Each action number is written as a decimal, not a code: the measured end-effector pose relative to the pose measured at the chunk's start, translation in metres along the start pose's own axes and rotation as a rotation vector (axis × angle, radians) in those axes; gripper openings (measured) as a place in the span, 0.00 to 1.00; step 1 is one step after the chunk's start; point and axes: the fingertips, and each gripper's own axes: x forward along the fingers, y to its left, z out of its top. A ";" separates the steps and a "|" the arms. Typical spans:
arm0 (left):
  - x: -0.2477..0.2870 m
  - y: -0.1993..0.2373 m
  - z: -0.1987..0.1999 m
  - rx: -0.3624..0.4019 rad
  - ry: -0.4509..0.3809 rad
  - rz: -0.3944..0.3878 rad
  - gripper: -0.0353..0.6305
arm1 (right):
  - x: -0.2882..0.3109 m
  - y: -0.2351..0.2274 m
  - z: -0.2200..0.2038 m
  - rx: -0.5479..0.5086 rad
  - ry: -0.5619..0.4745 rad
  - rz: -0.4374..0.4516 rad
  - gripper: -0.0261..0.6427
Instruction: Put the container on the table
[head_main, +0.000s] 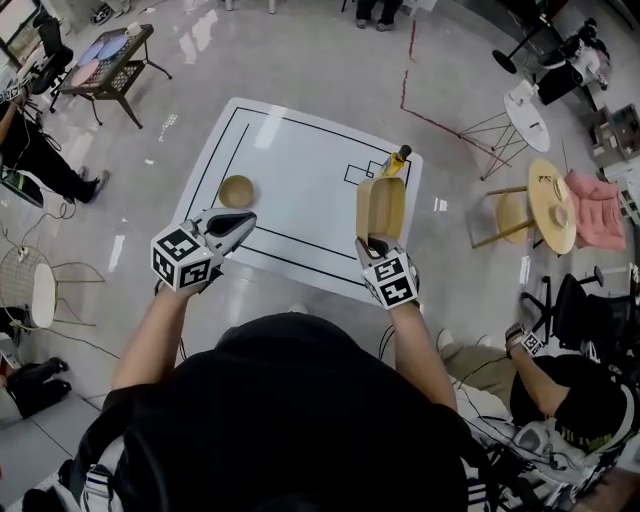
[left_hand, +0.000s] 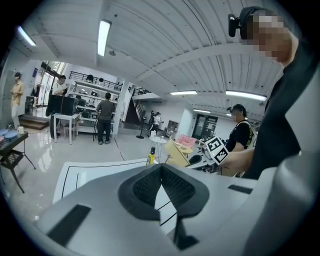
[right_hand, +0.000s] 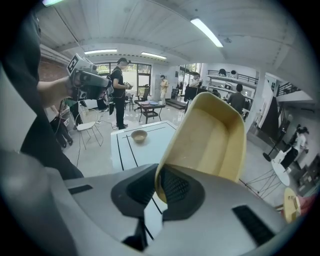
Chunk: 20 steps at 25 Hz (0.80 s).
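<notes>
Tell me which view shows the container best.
The right gripper view: the container fills the frame, open inside visible, its rim clamped in the right tool. The head view shows it small from above, held over the table. The left gripper view catches only a distant tan edge.

The bowl (head_main: 237, 190) sits on the left part of the table (head_main: 300, 170), the bottle (head_main: 397, 160) at its far right edge. The container (head_main: 381, 208) hangs over the right side, just before the bottle, in the right gripper (head_main: 375, 244)
</notes>
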 end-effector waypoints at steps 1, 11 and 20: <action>0.002 0.001 0.001 -0.001 -0.003 0.008 0.06 | 0.001 -0.003 -0.001 -0.002 -0.002 0.004 0.06; 0.017 -0.001 -0.001 -0.004 0.013 0.041 0.06 | 0.016 -0.012 -0.004 -0.009 -0.020 0.054 0.06; 0.018 0.002 -0.002 -0.033 0.000 0.059 0.06 | 0.019 -0.009 -0.008 -0.014 0.004 0.082 0.06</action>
